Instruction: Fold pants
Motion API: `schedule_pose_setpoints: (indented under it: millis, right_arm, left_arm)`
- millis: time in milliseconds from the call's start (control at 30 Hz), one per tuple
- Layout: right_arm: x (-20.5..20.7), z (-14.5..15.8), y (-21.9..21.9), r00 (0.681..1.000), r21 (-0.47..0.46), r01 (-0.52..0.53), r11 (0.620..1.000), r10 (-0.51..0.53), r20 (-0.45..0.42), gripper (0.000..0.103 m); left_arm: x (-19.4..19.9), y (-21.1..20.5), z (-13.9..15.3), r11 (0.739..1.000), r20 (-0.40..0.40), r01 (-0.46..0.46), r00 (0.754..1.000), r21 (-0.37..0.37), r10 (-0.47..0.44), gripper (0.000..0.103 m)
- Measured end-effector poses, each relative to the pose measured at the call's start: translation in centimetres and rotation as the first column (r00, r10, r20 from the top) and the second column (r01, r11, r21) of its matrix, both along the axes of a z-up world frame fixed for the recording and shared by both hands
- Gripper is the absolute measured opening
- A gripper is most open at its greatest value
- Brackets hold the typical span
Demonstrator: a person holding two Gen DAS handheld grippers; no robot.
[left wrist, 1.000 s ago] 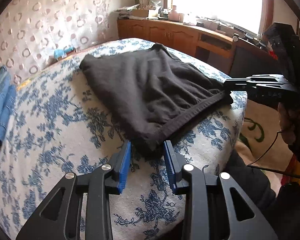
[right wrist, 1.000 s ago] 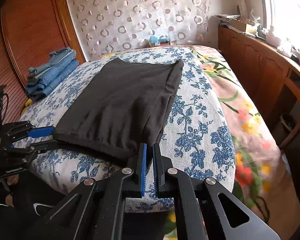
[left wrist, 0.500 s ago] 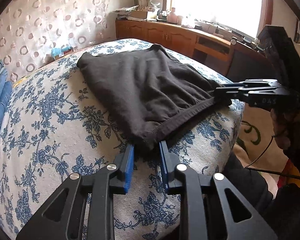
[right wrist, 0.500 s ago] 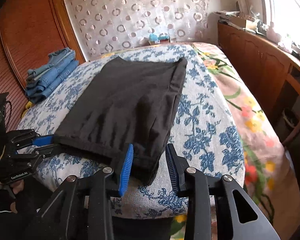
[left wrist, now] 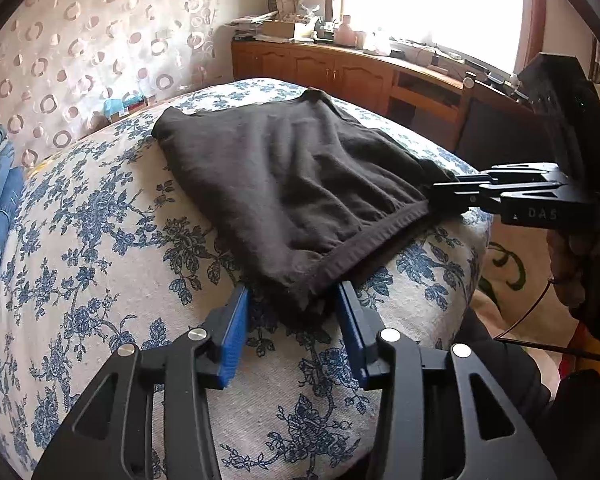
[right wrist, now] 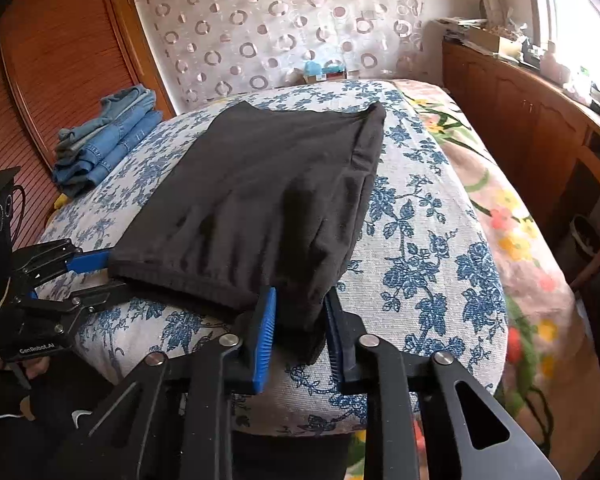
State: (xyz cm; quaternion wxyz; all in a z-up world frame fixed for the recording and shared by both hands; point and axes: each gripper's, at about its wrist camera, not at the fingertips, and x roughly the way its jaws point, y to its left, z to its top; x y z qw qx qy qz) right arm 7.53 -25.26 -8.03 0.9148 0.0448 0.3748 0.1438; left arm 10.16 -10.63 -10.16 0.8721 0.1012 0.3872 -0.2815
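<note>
Black pants (left wrist: 284,184) flat mid-frame on floral bed (left wrist: 100,248). Left gripper (left wrist: 292,304) spread, waistband corner between fingers. Right gripper (right wrist: 300,312) spread, straddling other corner. Jeans (right wrist: 108,140) stacked upper left in right view.

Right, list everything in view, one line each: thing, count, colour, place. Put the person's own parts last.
pants: one, black, flat on the bed, waistband nearest the cameras
bed: one, white cover with blue flowers, under the pants
jeans: a folded stack, blue, bed's far left edge
boxes: a few, blue and white, by the headboard
cabinet: one, brown wood, cluttered top, under the window
wardrobe: one, reddish wood, left of the bed
left gripper: black with blue pads, open around one waistband corner
right gripper: black with blue pads, open around the other corner
</note>
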Motion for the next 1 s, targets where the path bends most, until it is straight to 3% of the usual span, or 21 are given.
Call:
schedule_pose_setpoints:
  millis: [67, 133, 233, 367, 567, 800, 1000]
  right_arm:
    - [0.0, -0.1, -0.1, 1.0, 0.009, -0.005, 1.0, 0.005, 0.002, 0.019]
    - [0.0, -0.2, -0.3, 1.0, 0.034, -0.015, 0.999, 0.015, 0.003, 0.011]
    - [-0.1, -0.1, -0.6, 0.999, 0.056, -0.035, 0.998, 0.035, 0.01, 0.008]
    - [-0.6, 1.4, -1.2, 0.997, 0.101, -0.063, 0.993, 0.058, 0.054, 0.008]
    - [-1.3, 6.8, -1.3, 0.982, 0.085, -0.1, 0.991, 0.085, 0.167, 0.008]
    - [-2.8, 14.5, 0.0, 0.934, 0.034, -0.157, 0.987, 0.137, 0.33, 0.008]
    - [-3.1, 19.2, 1.5, 0.887, -0.006, -0.217, 0.976, 0.2, 0.415, 0.008]
  left_arm:
    - [0.1, 0.0, 0.0, 1.0, 0.001, 0.005, 1.0, -0.003, -0.005, 0.039]
    - [0.4, 0.0, 0.1, 0.999, -0.014, 0.021, 1.0, -0.026, -0.021, 0.024]
    - [0.8, 0.2, 0.3, 0.999, -0.026, 0.011, 1.0, -0.032, -0.012, 0.012]
    - [1.0, 0.7, 2.2, 0.998, -0.002, -0.003, 1.0, -0.068, 0.003, 0.011]
    - [0.7, 2.0, 8.3, 0.994, 0.114, -0.011, 0.993, -0.112, 0.024, 0.011]
    - [0.4, 4.6, 16.4, 0.985, 0.249, -0.024, 0.966, -0.173, 0.067, 0.011]
    - [1.4, 6.8, 19.8, 0.981, 0.312, -0.063, 0.943, -0.181, 0.118, 0.011]
